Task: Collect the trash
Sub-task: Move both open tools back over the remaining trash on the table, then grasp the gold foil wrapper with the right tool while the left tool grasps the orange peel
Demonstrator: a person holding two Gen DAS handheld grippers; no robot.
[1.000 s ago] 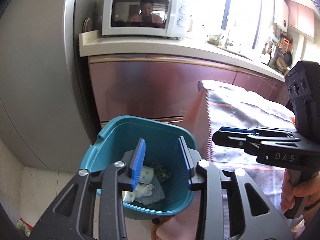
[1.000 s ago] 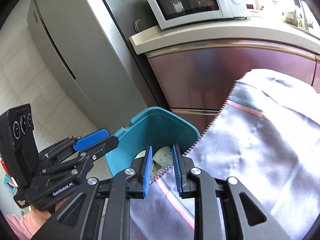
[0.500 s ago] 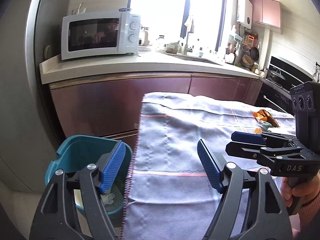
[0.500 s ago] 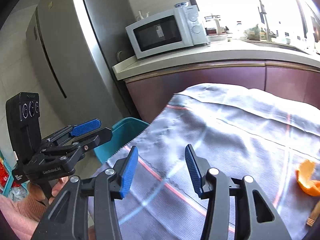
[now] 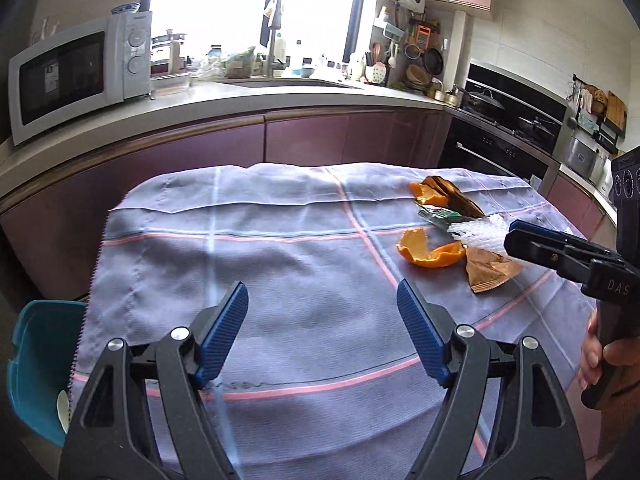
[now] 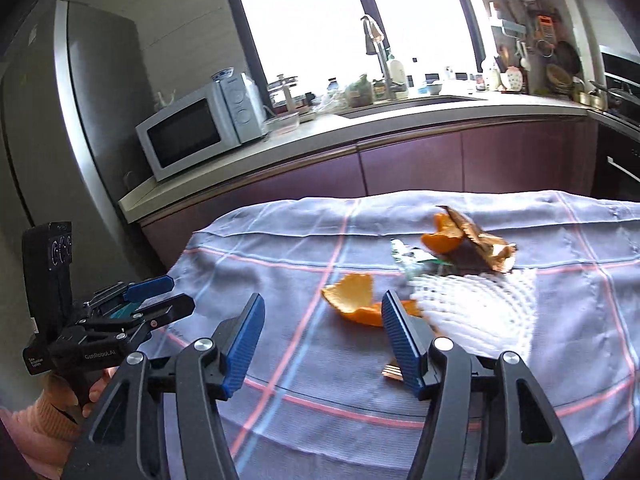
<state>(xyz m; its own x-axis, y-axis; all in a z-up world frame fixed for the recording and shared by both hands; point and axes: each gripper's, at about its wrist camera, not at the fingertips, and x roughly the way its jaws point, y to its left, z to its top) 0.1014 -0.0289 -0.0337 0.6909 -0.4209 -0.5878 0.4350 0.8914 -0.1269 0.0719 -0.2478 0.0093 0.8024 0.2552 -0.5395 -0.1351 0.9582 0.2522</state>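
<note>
Both grippers empty, fingers wide: left gripper [image 5: 322,330], right gripper [image 6: 322,334].

Bin [image 5: 38,354] at worktop's near-left edge; something pale shows inside.

Left on cloth [image 5: 280,280], far right: peels [image 5: 426,250], wrappers [image 5: 486,272], foam net [image 6: 480,304].

Judged partway.

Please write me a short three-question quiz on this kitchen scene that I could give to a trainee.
1. True or false: the left gripper is clamped on an orange peel.
2. Which item lies nearest the right gripper? A) the white foam net B) the microwave C) the teal bin
3. Fill in: the trash lies on a checked ____ covering the table.

Key
1. False: both grippers are open and hold nothing.
2. A: the net lies just beyond its right finger.
3. Cloth.
</note>
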